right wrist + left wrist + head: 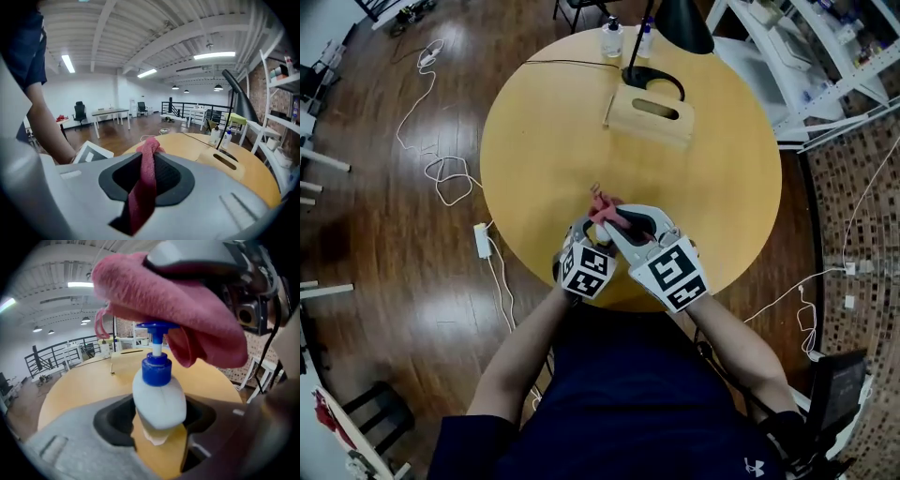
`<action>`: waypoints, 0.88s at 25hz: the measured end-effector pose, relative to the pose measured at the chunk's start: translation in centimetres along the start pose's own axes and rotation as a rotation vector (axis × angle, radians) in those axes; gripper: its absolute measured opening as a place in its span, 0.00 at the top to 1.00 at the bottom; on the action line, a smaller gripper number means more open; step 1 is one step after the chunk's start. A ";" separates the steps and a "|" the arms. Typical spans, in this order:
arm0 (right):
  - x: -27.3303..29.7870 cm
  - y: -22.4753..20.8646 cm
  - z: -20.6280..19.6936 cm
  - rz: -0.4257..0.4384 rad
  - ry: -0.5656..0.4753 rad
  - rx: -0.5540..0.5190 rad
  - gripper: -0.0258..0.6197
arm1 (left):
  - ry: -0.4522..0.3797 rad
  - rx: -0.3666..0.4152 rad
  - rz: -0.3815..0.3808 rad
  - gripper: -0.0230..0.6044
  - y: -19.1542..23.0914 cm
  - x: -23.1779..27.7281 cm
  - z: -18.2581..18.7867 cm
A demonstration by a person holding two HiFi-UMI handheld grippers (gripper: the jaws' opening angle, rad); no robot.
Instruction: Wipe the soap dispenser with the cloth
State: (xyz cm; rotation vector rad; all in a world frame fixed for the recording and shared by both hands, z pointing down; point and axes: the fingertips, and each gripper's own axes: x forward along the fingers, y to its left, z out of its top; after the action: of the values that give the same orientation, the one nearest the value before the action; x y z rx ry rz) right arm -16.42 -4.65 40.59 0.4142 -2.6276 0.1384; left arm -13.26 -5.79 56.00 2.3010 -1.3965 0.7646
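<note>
Round wooden table (534,141) (soap dispenser (157,397) held above) on glossy plank floor (375,234).

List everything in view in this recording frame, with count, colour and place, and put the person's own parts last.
round wooden table: one, tan, centre, on a dark wood floor
desk lamp: one, black, table's far side
slotted wooden box: one, pale wood, by the lamp base
small bottles: two, clear or whitish, far table edge
loose cables: several, white, floor left of the table
shelving unit: one, white, upper right
fluffy cloth: one, pink, over the dispenser's pump
plastic soap dispenser: one, white with blue pump, near table edge
left gripper: one, grey, clamping the dispenser
right gripper: one, grey, pinching the cloth
forearms: two, bare, bottom
</note>
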 end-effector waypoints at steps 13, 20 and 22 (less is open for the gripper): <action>-2.3 -7.4 -4.0 -0.237 0.180 0.027 0.85 | -0.007 0.056 -0.034 0.53 -0.4 0.8 0.7; 0.0 -1.8 -1.1 -0.070 0.109 -0.051 0.85 | -0.010 0.026 -0.035 0.54 0.5 0.4 0.4; 0.9 -1.4 -2.4 -0.069 0.138 -0.062 0.85 | -0.007 0.026 -0.034 0.54 0.4 0.4 0.4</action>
State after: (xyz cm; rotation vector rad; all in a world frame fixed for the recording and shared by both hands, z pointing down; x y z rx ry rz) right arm -15.66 -5.79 43.18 0.4572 -2.4721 0.0610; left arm -13.40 -6.48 55.96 2.3427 -1.3542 0.7695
